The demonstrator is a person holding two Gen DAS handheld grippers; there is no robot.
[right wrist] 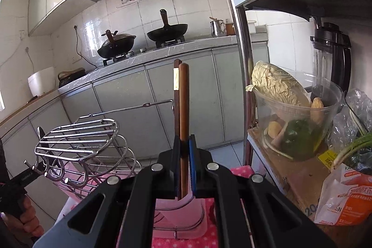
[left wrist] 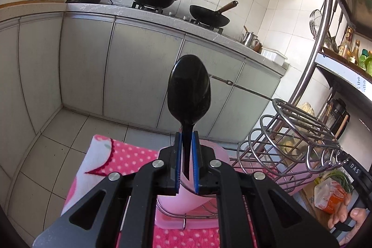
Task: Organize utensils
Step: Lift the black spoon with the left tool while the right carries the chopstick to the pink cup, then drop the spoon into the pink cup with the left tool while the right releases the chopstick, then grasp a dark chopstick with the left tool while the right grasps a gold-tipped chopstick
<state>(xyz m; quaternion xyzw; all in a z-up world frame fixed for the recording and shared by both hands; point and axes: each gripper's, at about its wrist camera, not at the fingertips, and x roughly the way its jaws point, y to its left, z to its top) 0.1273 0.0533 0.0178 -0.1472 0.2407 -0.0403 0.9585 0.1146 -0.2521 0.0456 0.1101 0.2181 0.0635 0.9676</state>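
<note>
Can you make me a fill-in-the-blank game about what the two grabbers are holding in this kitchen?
1. The left gripper is shut on a black ____.
2. The right gripper is shut on a pair of brown ____.
3. Two black ____ sit on the stove.
4. The cloth under the wire rack is pink with white ____.

Missing words: spoon; chopsticks; woks; dots.
</note>
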